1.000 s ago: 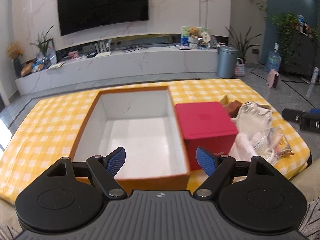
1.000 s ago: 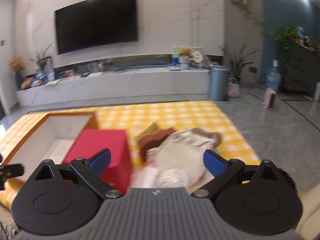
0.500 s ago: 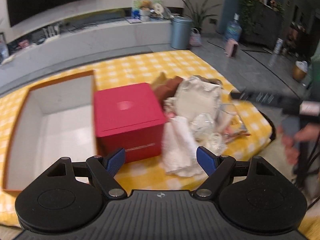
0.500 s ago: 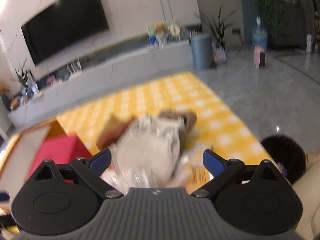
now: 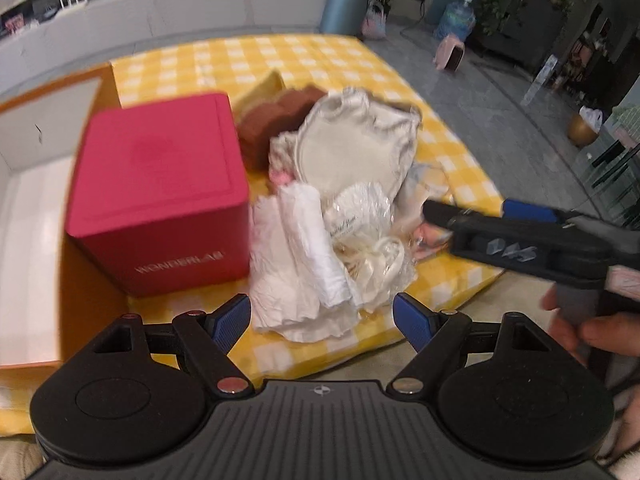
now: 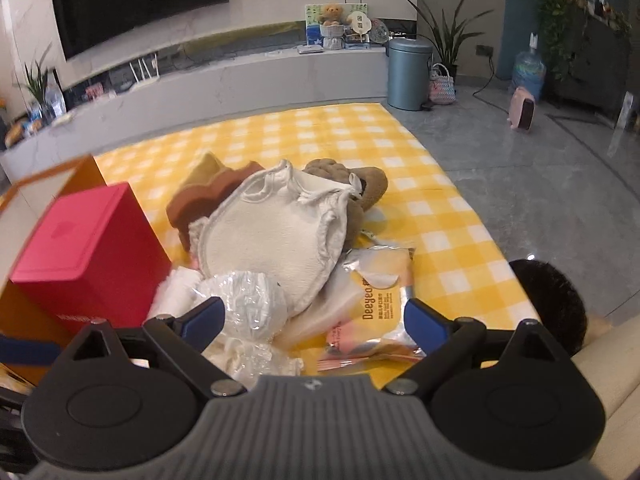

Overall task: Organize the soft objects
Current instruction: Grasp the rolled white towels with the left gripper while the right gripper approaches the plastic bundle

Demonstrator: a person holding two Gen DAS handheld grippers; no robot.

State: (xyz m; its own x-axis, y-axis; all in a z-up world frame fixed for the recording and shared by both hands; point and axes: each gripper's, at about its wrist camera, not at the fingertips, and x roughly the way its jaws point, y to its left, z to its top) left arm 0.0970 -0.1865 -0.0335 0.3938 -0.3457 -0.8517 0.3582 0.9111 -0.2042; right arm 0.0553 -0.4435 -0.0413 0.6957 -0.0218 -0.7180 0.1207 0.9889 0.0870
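Beside smooth red cube (image 6: 84, 256), crinkled white cloths (image 5: 296, 264).

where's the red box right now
The square red cardboard box sits left in both views, on the yellow checked cloth, between the open orange box and the soft pile.

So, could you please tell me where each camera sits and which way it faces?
Left wrist: on the left gripper, facing the soft pile and red box; the right gripper and a hand show.
Right wrist: on the right gripper, facing the pile; only its fingers show.
Shared: pile, red box, yellow checked cloth.
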